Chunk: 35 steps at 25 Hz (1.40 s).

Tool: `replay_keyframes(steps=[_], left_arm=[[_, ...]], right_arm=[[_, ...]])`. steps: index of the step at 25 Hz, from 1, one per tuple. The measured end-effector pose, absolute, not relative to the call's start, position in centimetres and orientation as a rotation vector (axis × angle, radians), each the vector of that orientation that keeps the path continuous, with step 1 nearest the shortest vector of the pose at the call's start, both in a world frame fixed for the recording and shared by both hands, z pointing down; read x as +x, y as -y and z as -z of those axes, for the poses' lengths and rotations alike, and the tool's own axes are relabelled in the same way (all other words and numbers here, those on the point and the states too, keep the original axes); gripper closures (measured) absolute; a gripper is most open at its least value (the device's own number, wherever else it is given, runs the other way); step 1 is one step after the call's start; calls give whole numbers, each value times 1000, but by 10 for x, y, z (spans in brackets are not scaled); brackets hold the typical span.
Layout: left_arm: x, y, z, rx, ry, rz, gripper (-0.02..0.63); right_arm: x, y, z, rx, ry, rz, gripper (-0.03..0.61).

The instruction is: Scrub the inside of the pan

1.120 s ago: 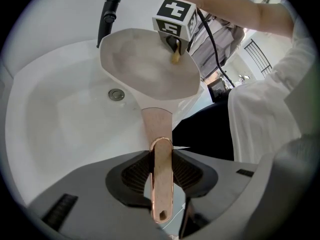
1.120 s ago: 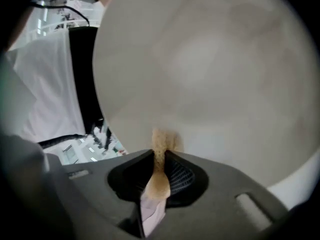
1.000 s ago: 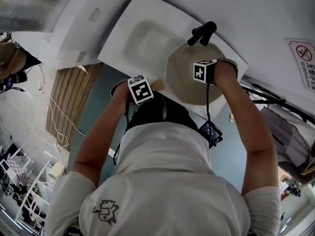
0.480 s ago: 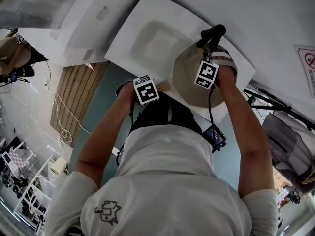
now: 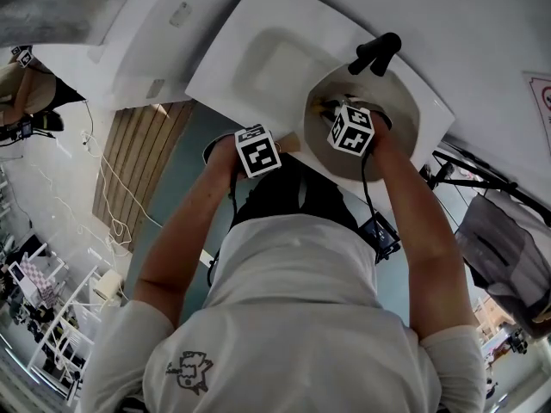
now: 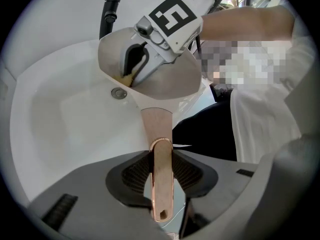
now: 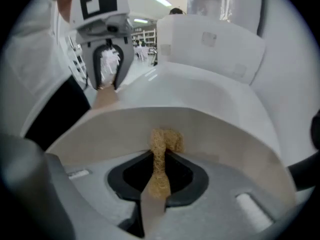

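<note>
Over the white sink (image 5: 258,67), below the black tap (image 5: 374,54), the right gripper (image 7: 159,176) has shifted in the last second. A second ago its marker cube (image 5: 350,130) sat toward the right of the bowl, and half a second ago it was tipped up toward the tap. Now it has swung back across to the left part of the inside. The left gripper (image 6: 161,170) has hardly moved in that time. I read this as one stroke across the inside of the pan (image 5: 400,114), so the scrubbing is well under way. I can't judge from here how much of the surface has been covered.

The left fingers (image 6: 129,176) are clamped on the pan's handle (image 6: 157,129), one ribbed pad on each side. They hold the pan out over the right end of the basin, tilted so its mouth faces the other gripper. The right fingers (image 7: 186,176) are closed on a tan, coarse-fibred scrubber (image 7: 165,140). Its free end pokes past the fingertips and meets the inner wall of the pan. From the left gripper view the right gripper reaches down inside the bowl, with the scrubber at the lower left.

The pan is pale and matte inside, a greyish beige, with a lighter rim and outer side. Its handle is a flat rose-copper strip that widens where it meets the bowl and has a small hanging hole at the far end. I see no foam, running water or obvious dirt on the inside.
</note>
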State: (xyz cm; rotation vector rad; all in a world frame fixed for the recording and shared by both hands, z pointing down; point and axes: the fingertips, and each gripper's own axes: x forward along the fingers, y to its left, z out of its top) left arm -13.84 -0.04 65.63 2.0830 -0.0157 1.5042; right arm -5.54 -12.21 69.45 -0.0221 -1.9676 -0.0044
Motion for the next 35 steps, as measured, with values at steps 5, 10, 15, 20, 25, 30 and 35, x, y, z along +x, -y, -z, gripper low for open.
replay_keyframes(steps=[5,10,15,20,25,30,35], left_arm=[[-139,-2,-658,2067,19,-1509,476],[-135,-2,-660,2059,55,-1534,476],[-131,-1,-665,2052,72,-1590,476],[-130,-1,-664,2055,44,-1569,477],[-124,-2,-663,2048,35,-1550,479],[-122,-2,-663,2039,12,-1543,479],[-125,-3,-662,2026,-9,-1528,479]], right_arm=[[-48,48,-687,-338,1946,-378,511],[25,-3,-680,-581,1505,-523,512],[118,10,-685,-516,1071,-376,512],[151,87,-715,-299,993,-15,512],[133,166,-708,24,1103,180,511],[80,206,-694,244,1331,332,511],[25,199,-703,238,1549,373,508]])
